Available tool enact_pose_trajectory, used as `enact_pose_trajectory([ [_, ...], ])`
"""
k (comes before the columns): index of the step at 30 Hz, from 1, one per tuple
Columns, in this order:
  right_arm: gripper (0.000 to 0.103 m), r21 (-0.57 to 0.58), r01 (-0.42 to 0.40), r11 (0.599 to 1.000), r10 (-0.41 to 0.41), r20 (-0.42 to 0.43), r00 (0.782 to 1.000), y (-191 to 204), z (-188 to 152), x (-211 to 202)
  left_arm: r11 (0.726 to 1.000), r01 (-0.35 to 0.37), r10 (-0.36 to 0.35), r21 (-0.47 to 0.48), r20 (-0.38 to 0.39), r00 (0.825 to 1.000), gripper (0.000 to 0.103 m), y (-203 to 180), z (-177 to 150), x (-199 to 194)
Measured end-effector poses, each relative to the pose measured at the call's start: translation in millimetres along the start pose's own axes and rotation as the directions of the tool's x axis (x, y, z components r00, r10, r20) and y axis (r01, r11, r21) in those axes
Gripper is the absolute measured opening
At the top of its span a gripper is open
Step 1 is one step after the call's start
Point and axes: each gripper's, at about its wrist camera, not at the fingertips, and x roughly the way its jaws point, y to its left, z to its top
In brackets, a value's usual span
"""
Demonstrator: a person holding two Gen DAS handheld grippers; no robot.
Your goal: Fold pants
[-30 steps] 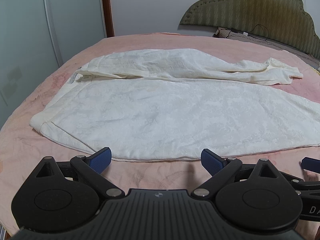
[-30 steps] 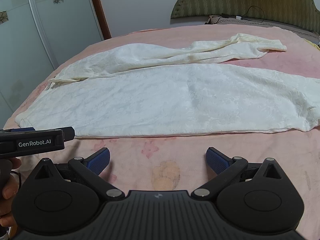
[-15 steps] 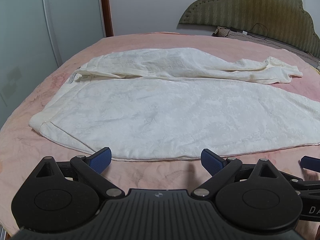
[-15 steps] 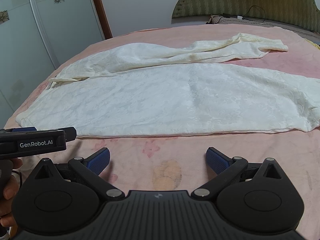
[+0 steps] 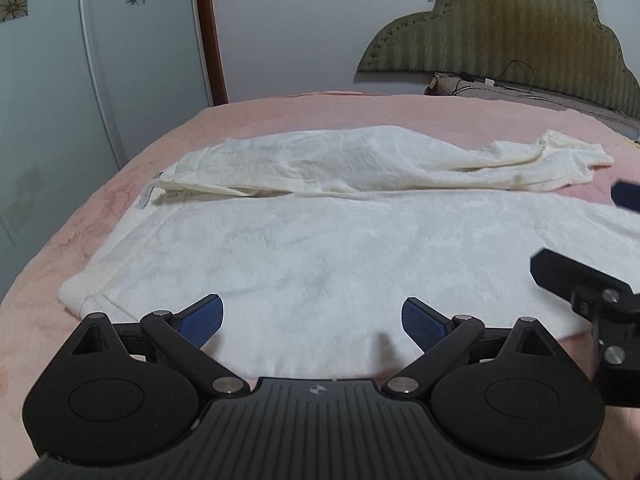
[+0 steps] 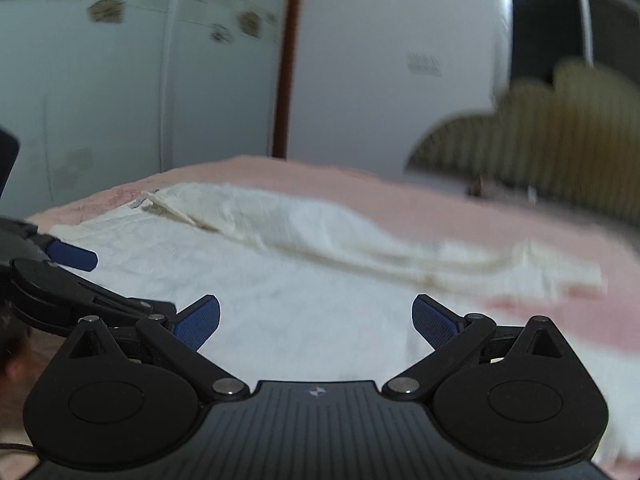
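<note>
White pants lie spread flat across a pink bed, waistband at the left, one leg nearer me and the other bunched behind it. My left gripper stands open over the near leg's front edge, nothing between its blue pads. In the right wrist view, which is blurred, the same pants fill the middle and my right gripper is open over the near leg. The right gripper's fingers show at the left wrist view's right edge; the left gripper's pad shows at the right wrist view's left.
A padded olive headboard stands at the bed's far right with a pillow and a cable below it. Flower-patterned wardrobe doors and a brown door frame line the left side. A hand shows at the lower left.
Both grippers have moved forward from the bare pink sheet to over the pants' near leg. The right gripper has also risen and swung, blurring its view. Both stay open.
</note>
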Motion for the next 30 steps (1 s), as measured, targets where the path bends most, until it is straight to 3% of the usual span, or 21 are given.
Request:
enact_pose_trajectory([
  [2, 0.103, -0.068, -0.009, 0.998, 0.012, 0.040, 0.999, 1.2, 7.0, 13.2, 1.000, -0.003, 0.003, -0.019, 0.006, 1.000, 0.098, 6.5, 7.3, 6.6],
  [6, 0.103, -0.098, -0.104, 0.990, 0.106, 0.016, 0.994, -9.6, 22.8, 42.7, 0.998, -0.045, 0.045, -0.046, 0.011, 0.999, 0.098, 20.8, 20.7, 21.8],
  [9, 0.103, -0.090, -0.124, 0.988, 0.127, 0.021, 0.992, -23.4, 36.3, 63.6, 0.994, -0.083, 0.083, -0.072, 0.003, 0.997, 0.098, 31.9, 26.3, 36.6],
  [15, 0.103, -0.004, -0.181, 0.983, 0.181, -0.011, 0.983, -61.1, 70.4, 126.8, 0.991, -0.097, 0.094, -0.090, -0.033, 0.995, 0.098, 43.8, 20.7, 63.9],
  [18, 0.103, 0.033, -0.257, 0.966, 0.259, -0.038, 0.965, -77.5, 88.0, 170.3, 0.992, -0.108, 0.106, -0.058, -0.037, 0.994, 0.099, 42.6, 13.5, 73.7],
  [24, 0.103, 0.146, -0.329, 0.933, 0.352, -0.168, 0.921, -86.0, 113.0, 268.2, 0.993, -0.104, 0.104, -0.054, -0.003, 0.995, 0.103, 43.5, 5.3, 80.6],
  [27, 0.103, 0.226, -0.339, 0.913, 0.388, -0.230, 0.893, -83.3, 116.3, 317.8, 0.993, -0.095, 0.095, -0.068, -0.005, 0.995, 0.103, 44.5, 4.6, 82.5],
  [30, 0.103, 0.321, -0.294, 0.900, 0.392, -0.305, 0.868, -80.5, 114.4, 365.7, 0.993, -0.091, 0.090, -0.072, -0.008, 0.996, 0.103, 44.8, 5.0, 83.4],
])
